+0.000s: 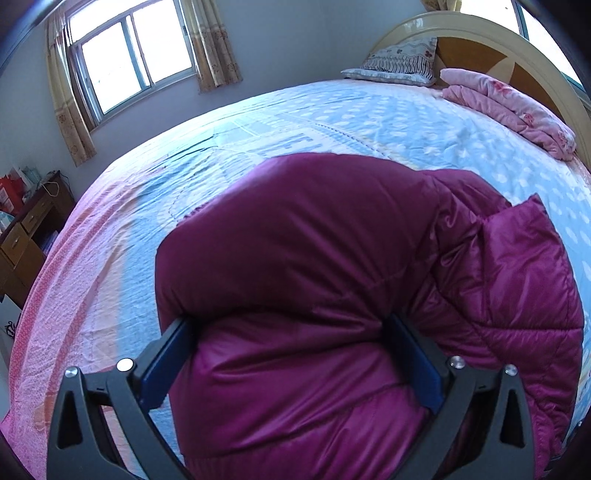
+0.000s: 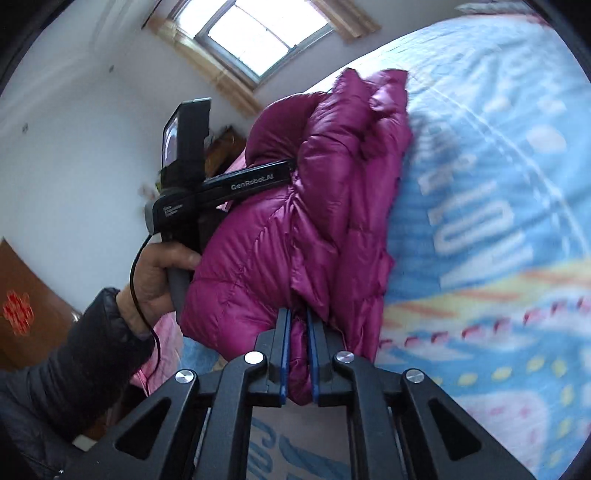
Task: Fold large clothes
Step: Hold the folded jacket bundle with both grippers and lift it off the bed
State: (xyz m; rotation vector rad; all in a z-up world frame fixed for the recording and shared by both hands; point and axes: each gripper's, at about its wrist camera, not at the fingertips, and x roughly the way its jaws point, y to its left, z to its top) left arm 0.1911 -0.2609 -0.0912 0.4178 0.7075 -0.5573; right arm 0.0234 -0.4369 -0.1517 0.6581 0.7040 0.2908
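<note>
A magenta quilted down jacket [image 1: 314, 240] is bunched up over the blue and pink bedspread [image 1: 258, 122]. My left gripper [image 1: 291, 328] has its blue pads wide apart around a thick fold of the jacket, which fills the gap between them. In the right wrist view the jacket [image 2: 295, 206] hangs folded, and my right gripper [image 2: 297, 314] is shut on a thin edge of it. The left gripper's body [image 2: 221, 184], held by a hand, shows there pressed into the jacket's left side.
A patterned pillow [image 1: 399, 59] and a folded pink quilt [image 1: 509, 107] lie at the headboard [image 1: 480, 33]. A wooden desk [image 1: 26, 229] stands left of the bed under a window [image 1: 125, 55]. A brown cabinet [image 2: 26, 302] stands at left.
</note>
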